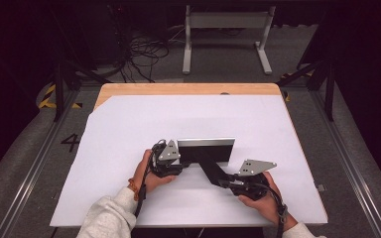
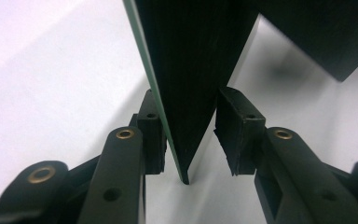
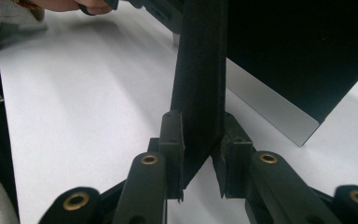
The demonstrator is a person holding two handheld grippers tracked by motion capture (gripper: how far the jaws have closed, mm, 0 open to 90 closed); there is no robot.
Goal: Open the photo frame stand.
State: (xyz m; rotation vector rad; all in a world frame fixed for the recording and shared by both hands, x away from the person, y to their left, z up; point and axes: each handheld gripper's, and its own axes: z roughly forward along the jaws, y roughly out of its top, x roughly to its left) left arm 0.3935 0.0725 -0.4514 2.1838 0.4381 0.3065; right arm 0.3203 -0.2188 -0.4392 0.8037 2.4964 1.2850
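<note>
Both forearms come in from the near edge of the white sheet (image 1: 129, 134) that covers the wooden table (image 1: 188, 89), grey sleeves at the wrists, and both hands are low, close to the sheet. Take the dark panel with the silver rim (image 1: 206, 148) as the landmark: it sits on the sheet about midway across and nearer the person than the far edge. The left hand (image 1: 151, 173) is curled around the left gripper (image 1: 181, 166) just at the panel's near-left corner, wrist turned so the grey plate tilts up and the gripper points right toward the panel. In the left gripper view the jaws stand apart on either side of a thin upright dark board with a green edge (image 2: 191, 70); the left pad sits against the green edge while the right pad shows a gap, so there is no firm squeeze here. The right hand (image 1: 263, 198) sits to the near-right of the panel, knuckles toward the camera, holding the right gripper (image 1: 223, 179) pointed up-left. A black strap-like strip (image 1: 209, 166) runs from the panel's near edge diagonally down to that gripper. In the right gripper view the jaws are closed on this strip (image 3: 200, 93), both pads touching its faces, with the silver-rimmed panel (image 3: 303, 70) just beyond it on the sheet.
</note>
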